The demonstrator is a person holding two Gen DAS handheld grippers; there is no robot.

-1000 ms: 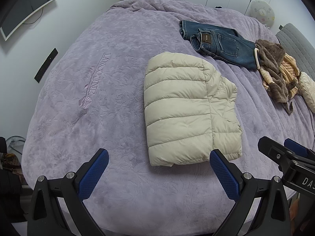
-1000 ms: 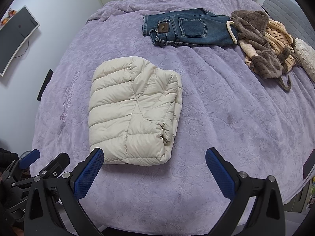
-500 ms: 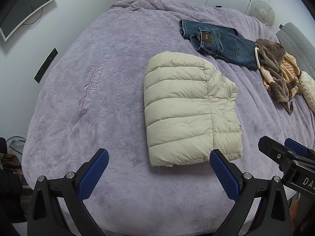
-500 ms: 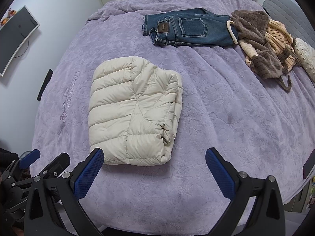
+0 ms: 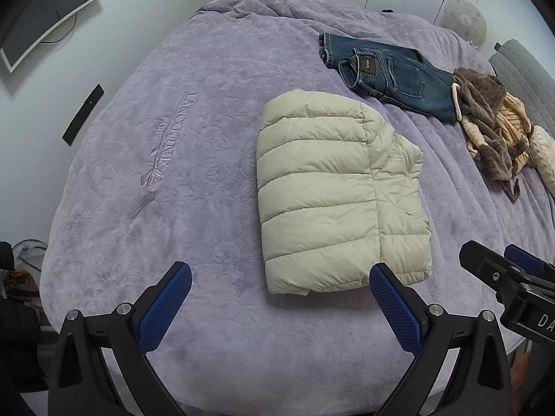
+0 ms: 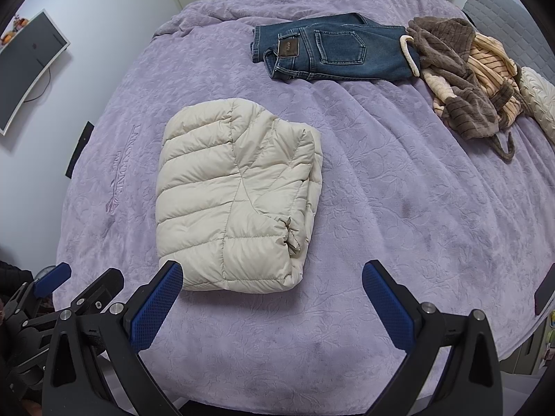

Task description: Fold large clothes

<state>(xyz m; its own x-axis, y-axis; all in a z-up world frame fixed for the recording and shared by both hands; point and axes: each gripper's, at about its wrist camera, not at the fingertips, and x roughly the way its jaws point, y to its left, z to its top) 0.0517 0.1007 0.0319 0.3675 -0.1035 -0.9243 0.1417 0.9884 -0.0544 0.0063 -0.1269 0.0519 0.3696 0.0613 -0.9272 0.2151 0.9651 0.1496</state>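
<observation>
A cream puffer jacket [image 5: 333, 190] lies folded into a compact rectangle in the middle of the purple bed cover [image 5: 194, 131]; it also shows in the right wrist view [image 6: 236, 215]. My left gripper [image 5: 279, 306] is open and empty, held above the near edge of the bed, just short of the jacket. My right gripper [image 6: 272, 306] is open and empty, near the jacket's near right corner. The right gripper also shows at the right edge of the left wrist view [image 5: 513, 277].
Folded blue jeans [image 6: 329, 48] lie at the far side of the bed. A crumpled brown and striped garment [image 6: 464, 72] lies at the far right beside a cream cushion [image 6: 537, 100]. A monitor [image 5: 45, 3] hangs on the left wall.
</observation>
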